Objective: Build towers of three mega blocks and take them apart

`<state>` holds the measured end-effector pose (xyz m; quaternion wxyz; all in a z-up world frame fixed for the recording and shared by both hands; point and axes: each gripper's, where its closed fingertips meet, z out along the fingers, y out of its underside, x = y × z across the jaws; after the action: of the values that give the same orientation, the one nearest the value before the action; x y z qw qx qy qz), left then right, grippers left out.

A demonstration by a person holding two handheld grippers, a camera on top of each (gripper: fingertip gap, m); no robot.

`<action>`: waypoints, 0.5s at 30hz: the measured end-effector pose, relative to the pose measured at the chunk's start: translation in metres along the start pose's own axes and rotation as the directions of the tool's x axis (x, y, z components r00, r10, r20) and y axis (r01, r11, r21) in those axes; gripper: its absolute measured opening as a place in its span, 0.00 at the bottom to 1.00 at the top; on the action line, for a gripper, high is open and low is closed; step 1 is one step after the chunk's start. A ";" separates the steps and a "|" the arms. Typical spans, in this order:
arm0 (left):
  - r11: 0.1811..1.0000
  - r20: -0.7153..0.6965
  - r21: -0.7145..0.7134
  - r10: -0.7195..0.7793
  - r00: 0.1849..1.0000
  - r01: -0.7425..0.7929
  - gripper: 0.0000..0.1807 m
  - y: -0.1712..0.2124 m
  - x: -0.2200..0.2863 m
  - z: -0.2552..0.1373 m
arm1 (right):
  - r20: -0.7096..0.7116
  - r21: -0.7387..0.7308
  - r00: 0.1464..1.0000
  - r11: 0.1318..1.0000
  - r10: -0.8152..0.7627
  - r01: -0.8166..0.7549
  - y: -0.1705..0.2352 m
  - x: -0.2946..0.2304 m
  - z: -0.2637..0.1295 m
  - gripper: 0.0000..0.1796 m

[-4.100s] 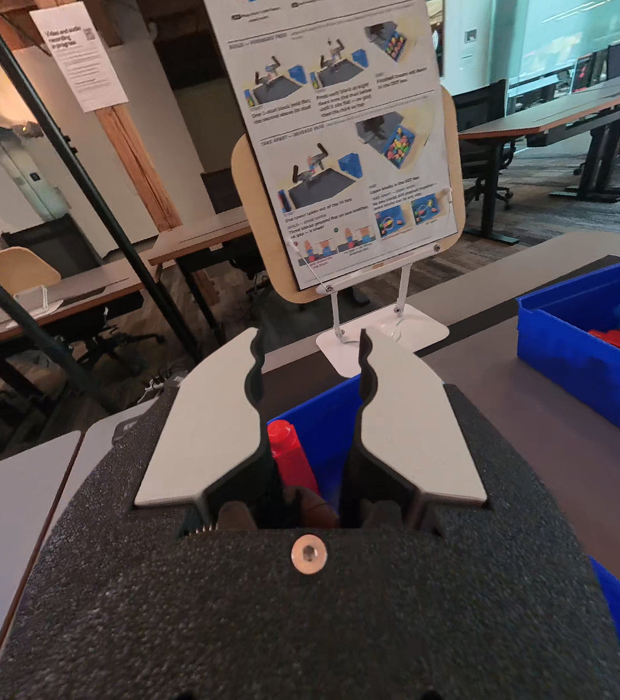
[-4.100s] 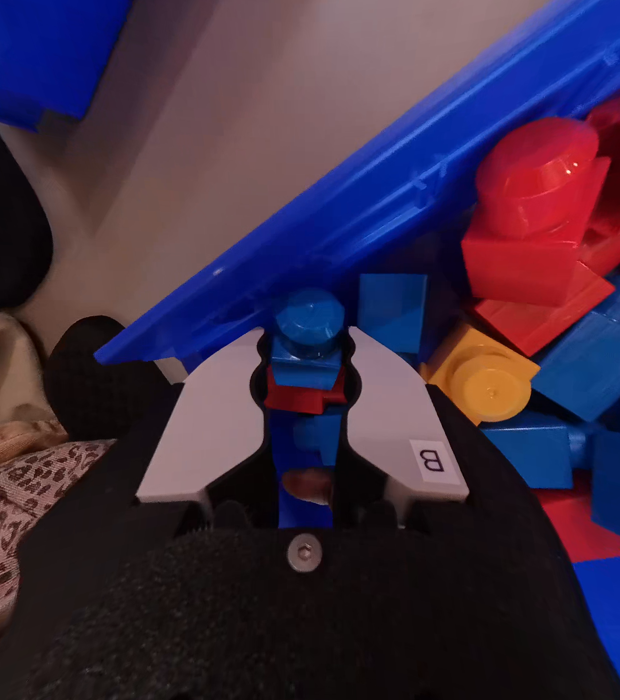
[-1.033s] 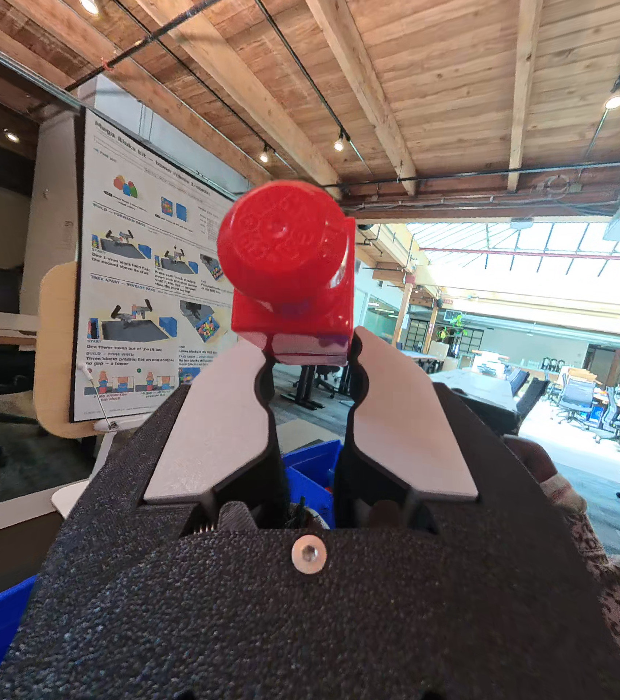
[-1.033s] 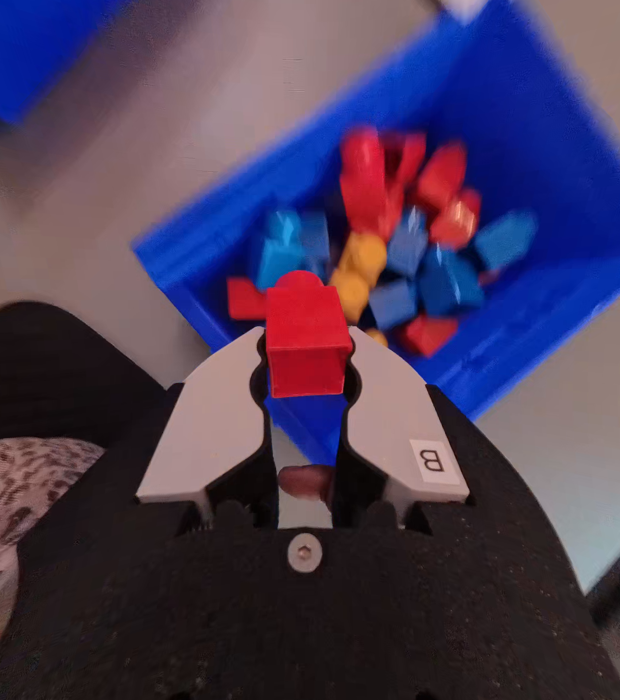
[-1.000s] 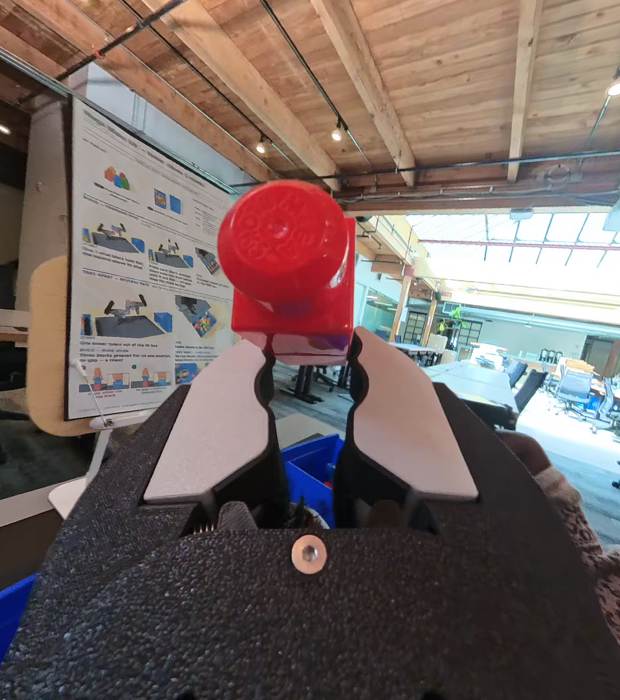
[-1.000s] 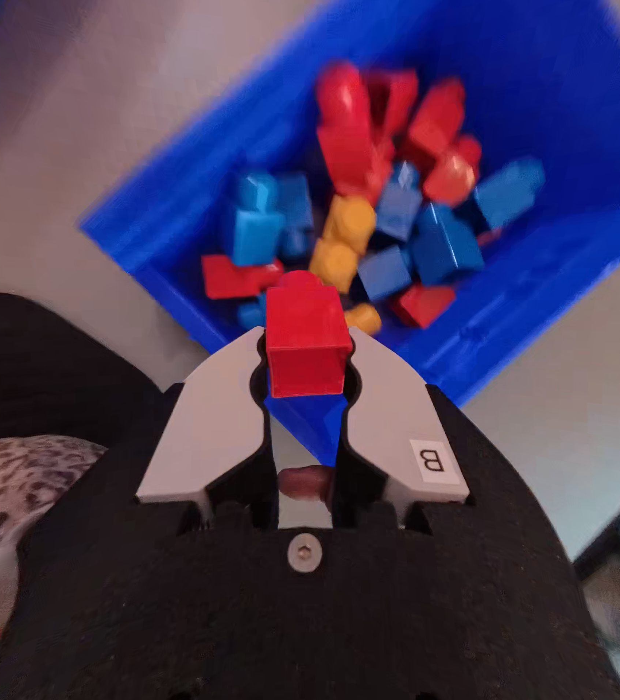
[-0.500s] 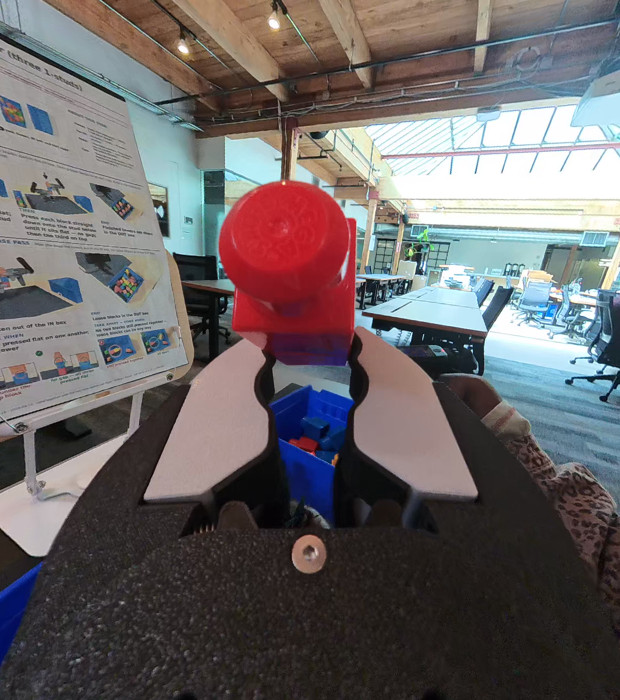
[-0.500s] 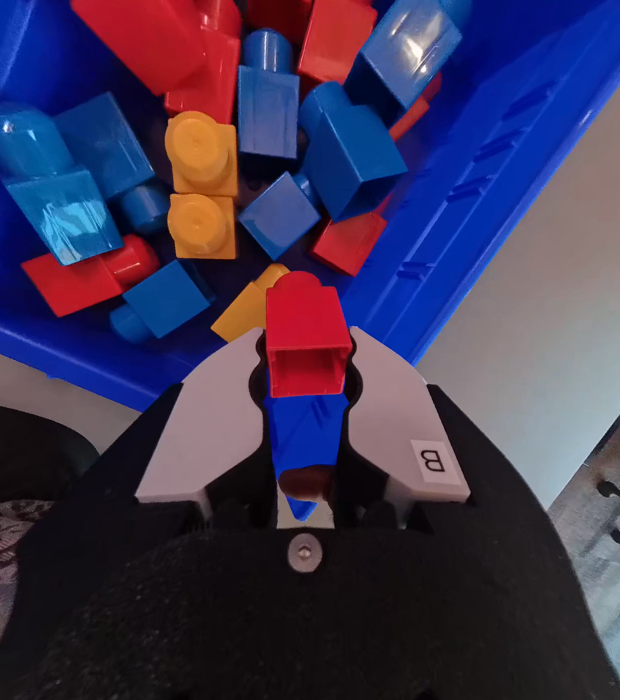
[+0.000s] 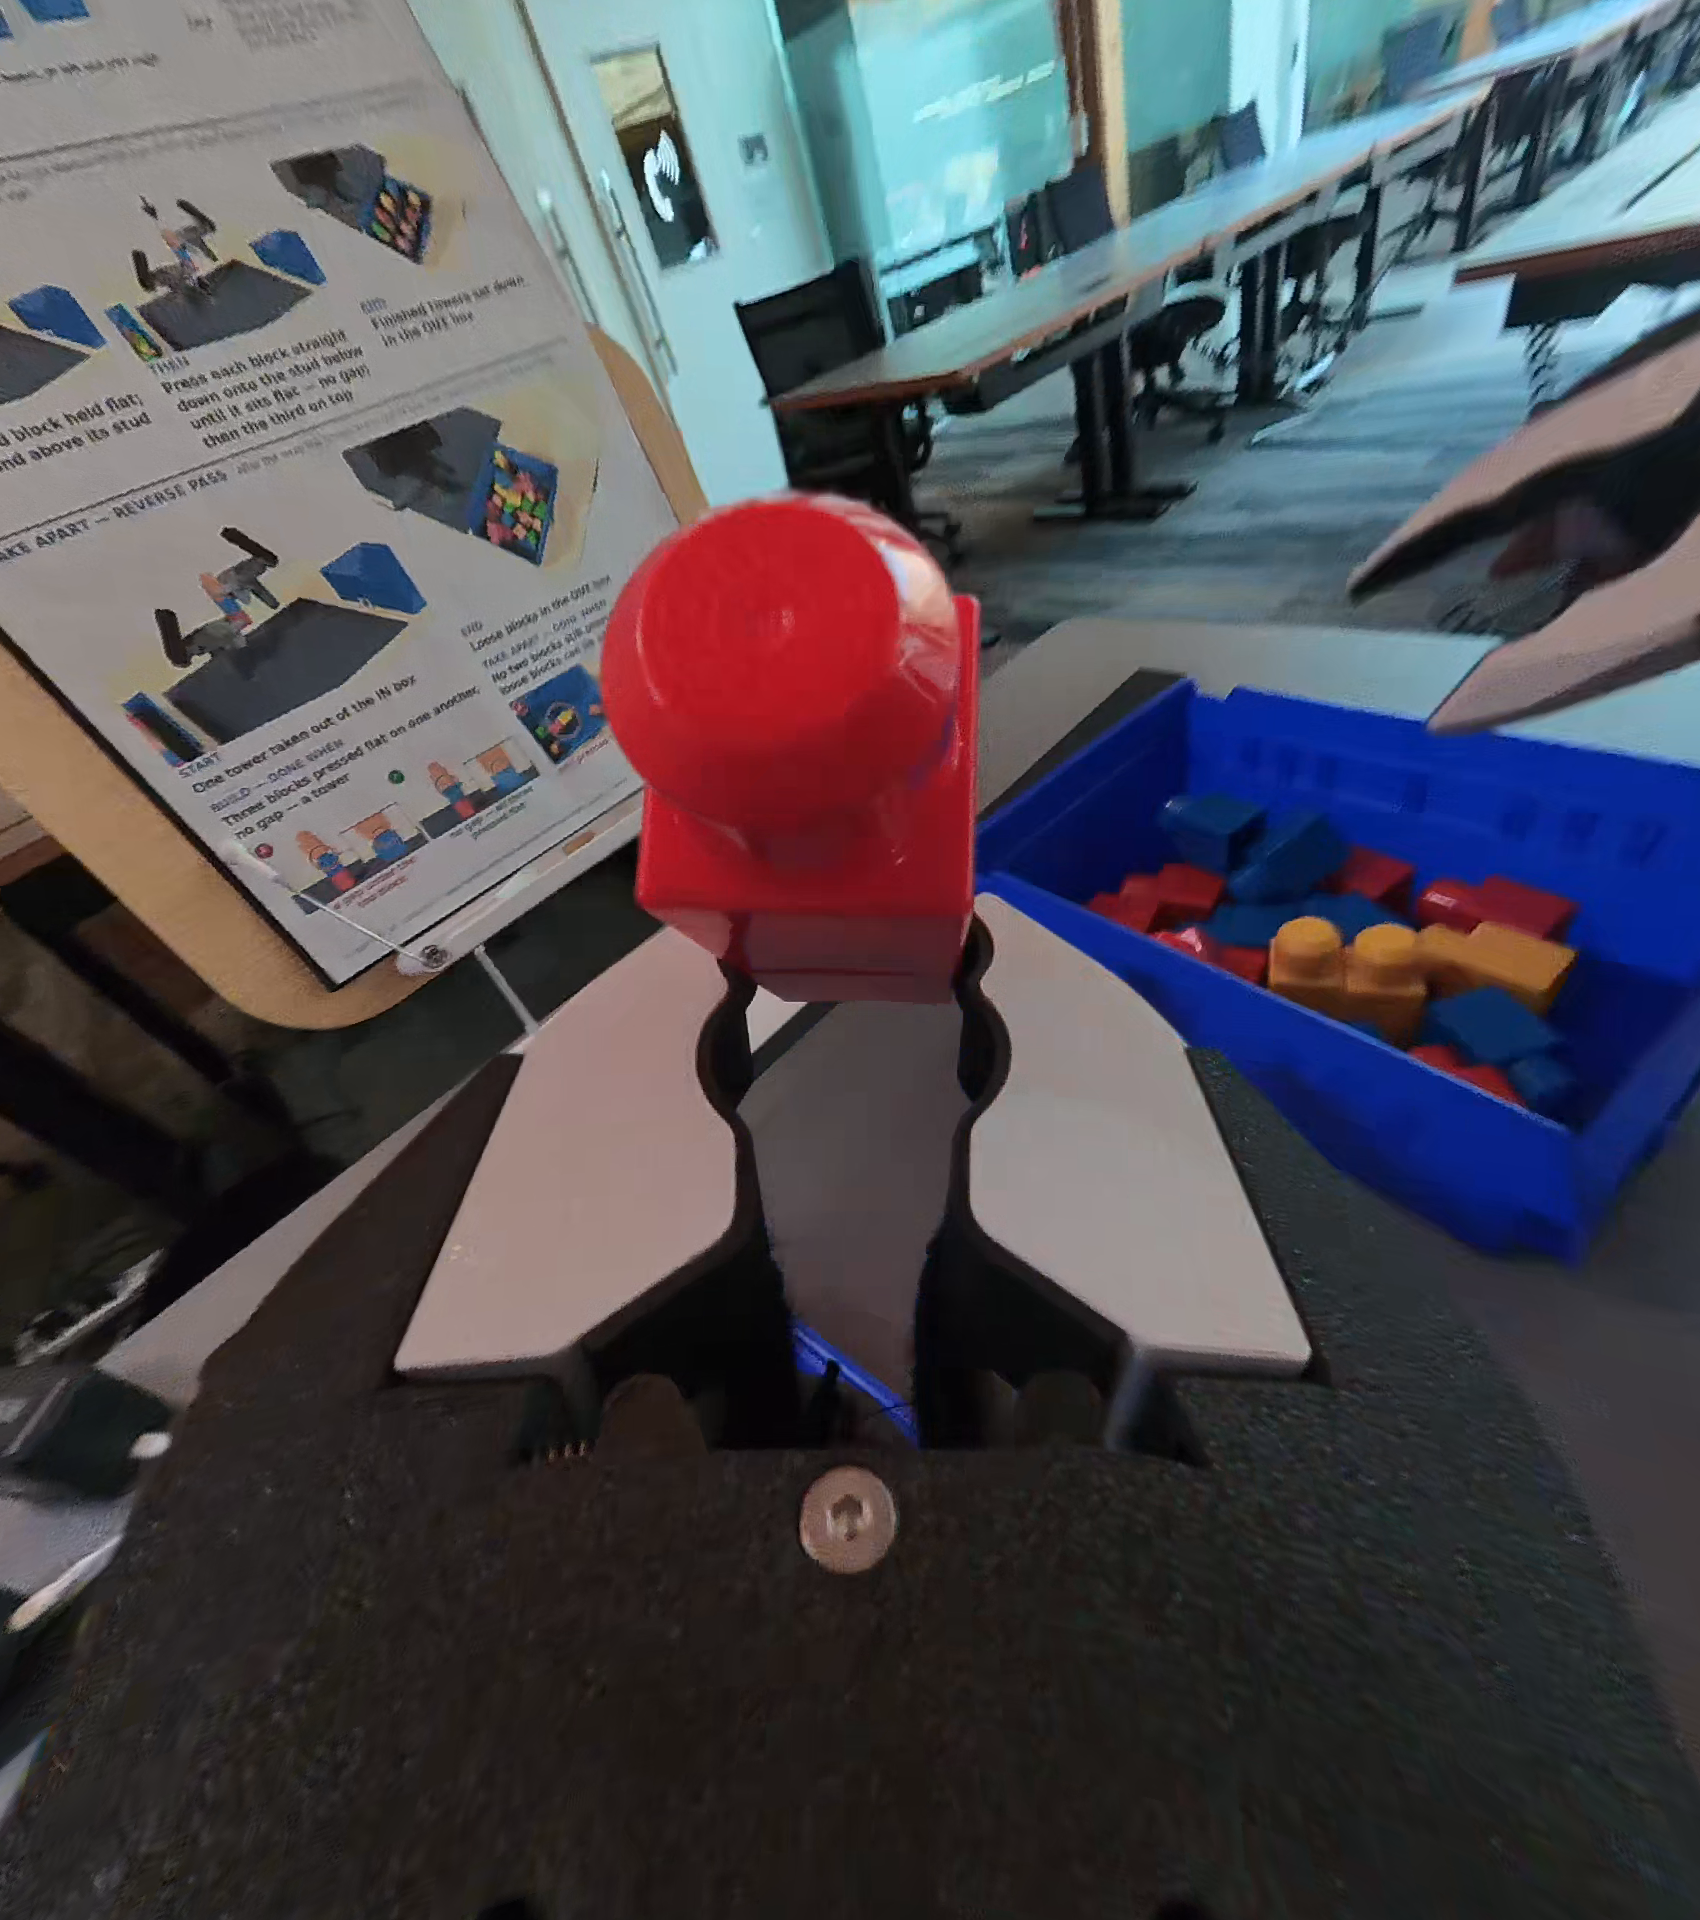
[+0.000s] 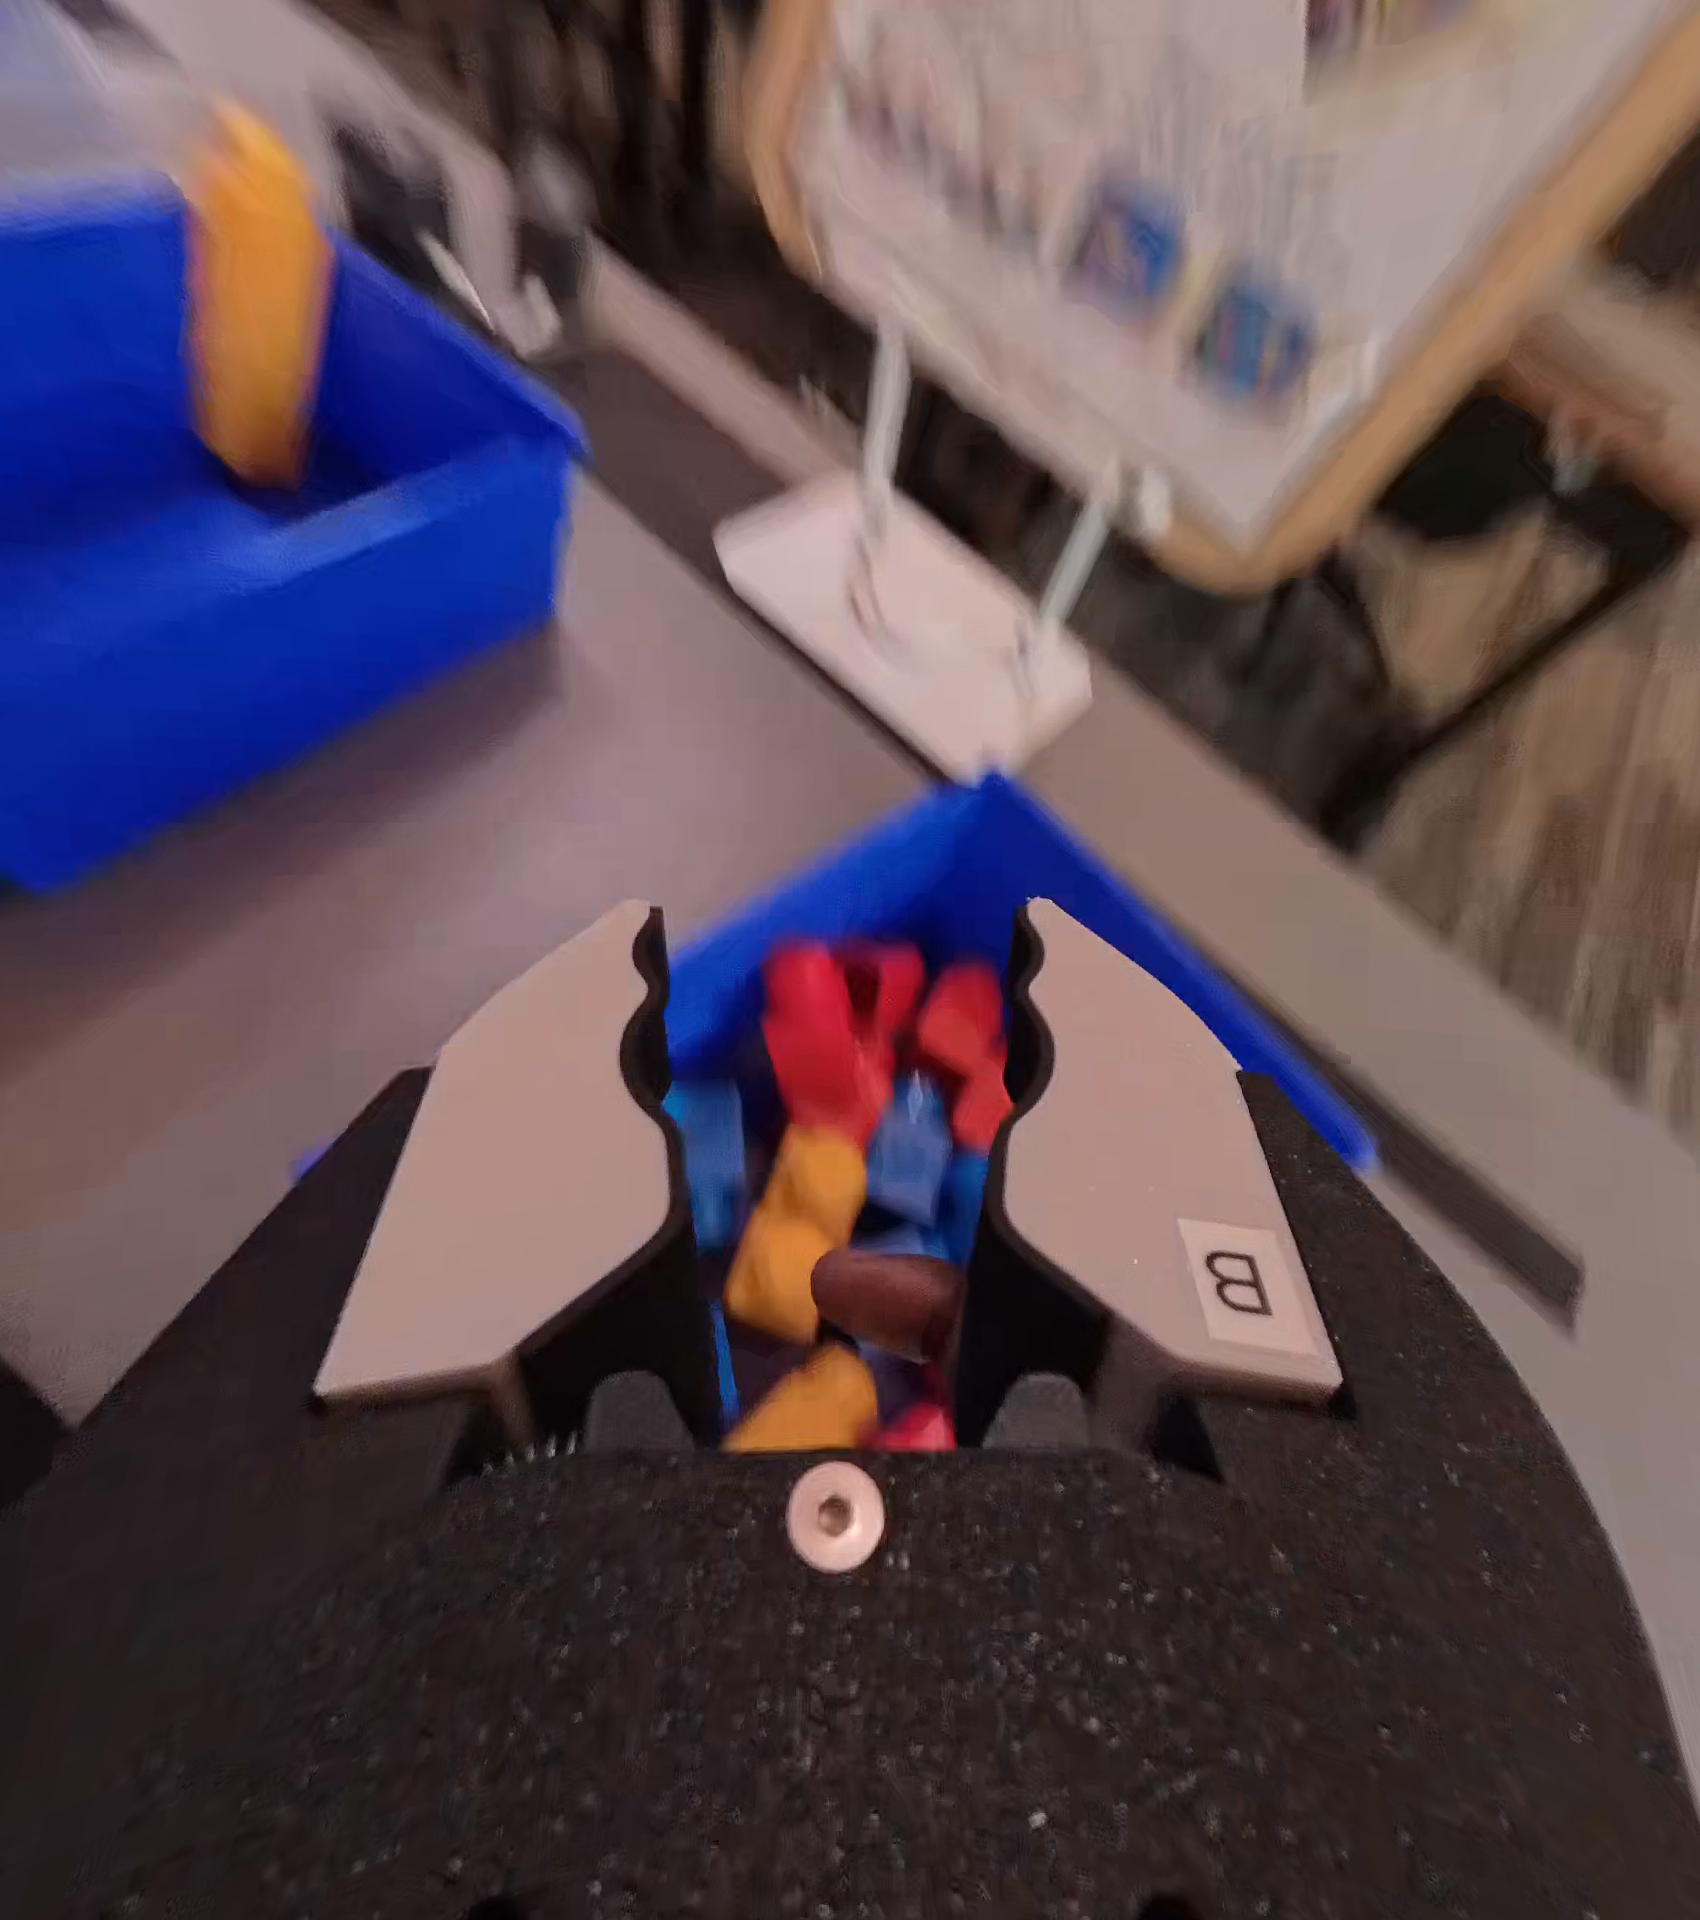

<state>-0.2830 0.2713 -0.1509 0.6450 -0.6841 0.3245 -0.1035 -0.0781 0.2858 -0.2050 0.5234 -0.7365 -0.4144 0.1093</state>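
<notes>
One red block (image 9: 804, 790) pinched at left gripper (image 9: 851, 997) jaw tips; right gripper (image 10: 838, 940) jaws parted, empty, above bin (image 10: 1116, 883).

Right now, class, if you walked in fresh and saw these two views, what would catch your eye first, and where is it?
First, the red block, pinched at its base by the left gripper, its round stud facing the camera. Next, the blue bin of red, blue and yellow blocks on the table to the right. In the blurred right wrist view, the right gripper is open and empty above that bin.
</notes>
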 end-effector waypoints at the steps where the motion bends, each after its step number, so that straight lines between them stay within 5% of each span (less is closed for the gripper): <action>1: 0.999 0.017 -0.037 0.041 0.999 -0.040 0.20 0.004 0.003 0.006 | 0.028 0.108 0.999 0.994 -0.033 0.029 -0.026 -0.012 -0.002 0.34; 7: 0.960 0.000 -0.167 0.227 0.974 -0.224 0.20 0.020 0.031 0.031 | 0.147 0.439 0.964 0.888 -0.220 0.135 -0.120 -0.092 0.006 0.34; 12: 0.943 -0.027 -0.199 0.268 0.963 -0.268 0.20 0.024 0.045 0.039 | 0.103 0.396 0.954 0.892 -0.281 0.219 -0.131 -0.120 0.037 0.33; 15: 0.940 -0.026 -0.202 0.274 0.961 -0.274 0.20 0.024 0.046 0.041 | 0.043 0.356 0.963 0.905 -0.265 0.233 -0.129 -0.113 0.047 0.24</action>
<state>-0.2324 0.2788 -0.1924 0.5801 -0.6948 0.4245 0.0220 -0.2415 0.2498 -0.1443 0.6355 -0.5677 -0.5025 0.1461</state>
